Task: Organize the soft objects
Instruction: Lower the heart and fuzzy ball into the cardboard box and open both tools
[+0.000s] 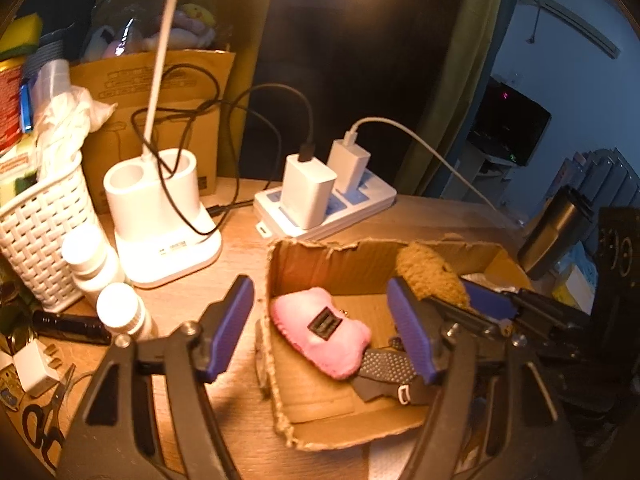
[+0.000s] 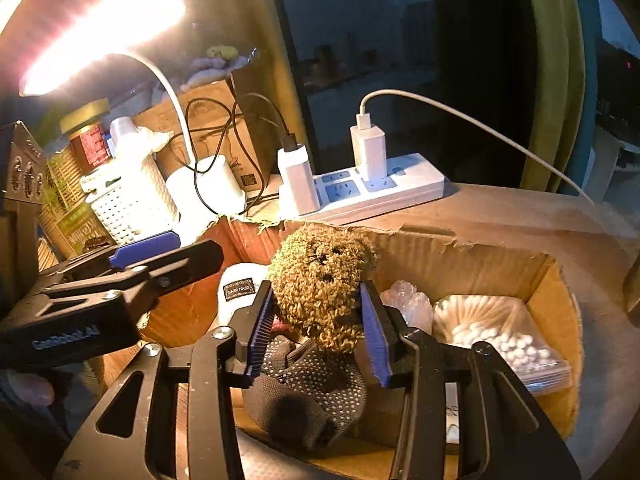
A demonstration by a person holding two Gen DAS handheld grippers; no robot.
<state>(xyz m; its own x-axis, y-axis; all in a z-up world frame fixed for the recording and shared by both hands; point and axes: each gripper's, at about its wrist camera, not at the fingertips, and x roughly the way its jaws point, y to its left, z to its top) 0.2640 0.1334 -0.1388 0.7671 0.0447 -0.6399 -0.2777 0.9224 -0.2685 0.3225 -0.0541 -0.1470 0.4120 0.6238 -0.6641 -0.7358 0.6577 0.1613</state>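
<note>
Your left gripper [image 1: 324, 328] stands released, its pads straddling the near-left wall of the cardboard box [image 1: 280, 412] with the pink plush [image 1: 320, 330] lying loose on the box floor between them. Your right gripper [image 2: 316, 328] has the brown curly bear [image 2: 320, 284] between its pads; they look to be touching the fur, though whether they still press is hard to tell here. The bear hangs low over the dotted glove [image 2: 312, 384], so this reads as the set-down step: let go fully, then lift straight up. Beyond, the bag of cotton swabs [image 2: 496, 332] fills the right side, and the torn far wall sits just before the power strip [image 2: 380, 188].
</note>
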